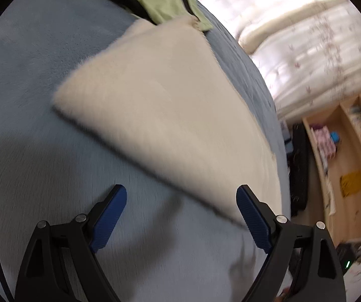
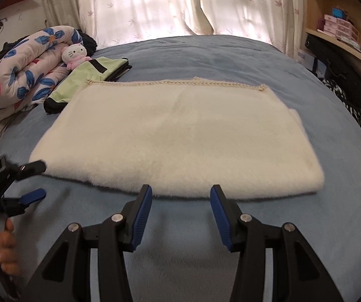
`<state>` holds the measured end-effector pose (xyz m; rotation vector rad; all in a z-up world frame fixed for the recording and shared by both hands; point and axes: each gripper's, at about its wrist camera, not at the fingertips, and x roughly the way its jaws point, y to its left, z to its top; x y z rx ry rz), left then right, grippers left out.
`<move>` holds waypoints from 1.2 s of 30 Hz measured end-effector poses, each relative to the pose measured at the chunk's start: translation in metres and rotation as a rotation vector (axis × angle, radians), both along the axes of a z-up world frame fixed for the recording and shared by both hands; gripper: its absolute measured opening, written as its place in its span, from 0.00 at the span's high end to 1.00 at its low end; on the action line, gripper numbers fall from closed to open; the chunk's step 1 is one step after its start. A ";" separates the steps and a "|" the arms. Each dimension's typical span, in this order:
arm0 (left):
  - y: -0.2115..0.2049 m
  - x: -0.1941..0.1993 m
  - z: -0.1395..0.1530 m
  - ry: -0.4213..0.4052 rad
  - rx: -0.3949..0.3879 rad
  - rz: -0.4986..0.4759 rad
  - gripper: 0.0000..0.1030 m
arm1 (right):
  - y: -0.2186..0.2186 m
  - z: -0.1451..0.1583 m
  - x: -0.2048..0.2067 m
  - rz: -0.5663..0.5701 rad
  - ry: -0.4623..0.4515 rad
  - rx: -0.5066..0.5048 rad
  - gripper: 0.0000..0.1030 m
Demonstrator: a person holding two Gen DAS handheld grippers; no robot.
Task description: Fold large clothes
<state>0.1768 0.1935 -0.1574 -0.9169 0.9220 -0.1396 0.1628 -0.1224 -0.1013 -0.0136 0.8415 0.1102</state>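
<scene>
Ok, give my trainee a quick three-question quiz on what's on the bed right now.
1. True or false: the right gripper grips the cream garment.
2. What lies against the garment's far left corner: A) green garment, B) towel, C) book?
3. Fill in: beside the floral quilt sits a ___ toy.

Key: 1 false, both it and the left gripper are open, holding nothing; 2 A; 3 plush.
</scene>
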 end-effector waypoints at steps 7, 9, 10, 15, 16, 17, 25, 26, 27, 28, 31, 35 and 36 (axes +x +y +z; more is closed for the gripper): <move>0.024 0.054 -0.018 -0.030 -0.049 0.084 0.15 | 0.006 -0.005 0.019 0.025 0.002 0.003 0.53; 0.025 0.064 -0.017 -0.029 -0.046 0.094 0.15 | 0.009 -0.007 0.025 0.032 0.004 0.002 0.53; 0.025 0.072 -0.015 -0.027 -0.033 0.096 0.15 | 0.010 -0.008 0.027 0.034 0.005 0.000 0.53; 0.028 0.084 -0.002 -0.017 0.045 0.130 0.32 | 0.017 -0.010 0.036 0.049 -0.005 -0.009 0.53; 0.027 0.084 0.001 -0.013 0.073 0.134 0.53 | 0.018 -0.010 0.036 0.054 -0.008 -0.010 0.53; 0.026 0.085 0.002 -0.004 0.120 0.137 0.74 | 0.020 -0.011 0.036 0.060 -0.010 -0.009 0.53; 0.027 0.068 0.014 -0.081 0.185 0.121 0.79 | 0.022 -0.020 0.039 0.065 0.033 0.008 0.53; 0.025 0.067 0.018 -0.089 0.203 0.117 0.79 | 0.021 -0.020 0.040 0.064 0.040 0.012 0.53; 0.023 0.067 0.022 -0.097 0.222 0.112 0.79 | 0.021 -0.021 0.041 0.064 0.048 0.016 0.53; 0.020 0.066 0.028 -0.108 0.253 0.103 0.79 | 0.021 -0.021 0.041 0.067 0.054 0.020 0.53; 0.013 0.063 0.039 -0.124 0.298 0.087 0.79 | 0.021 -0.021 0.040 0.074 0.062 0.033 0.53; 0.008 0.067 0.049 -0.133 0.344 0.067 0.79 | 0.024 -0.016 0.038 0.056 0.042 0.022 0.53; 0.007 0.069 0.051 -0.133 0.351 0.063 0.79 | 0.024 -0.014 0.038 0.056 0.040 0.025 0.53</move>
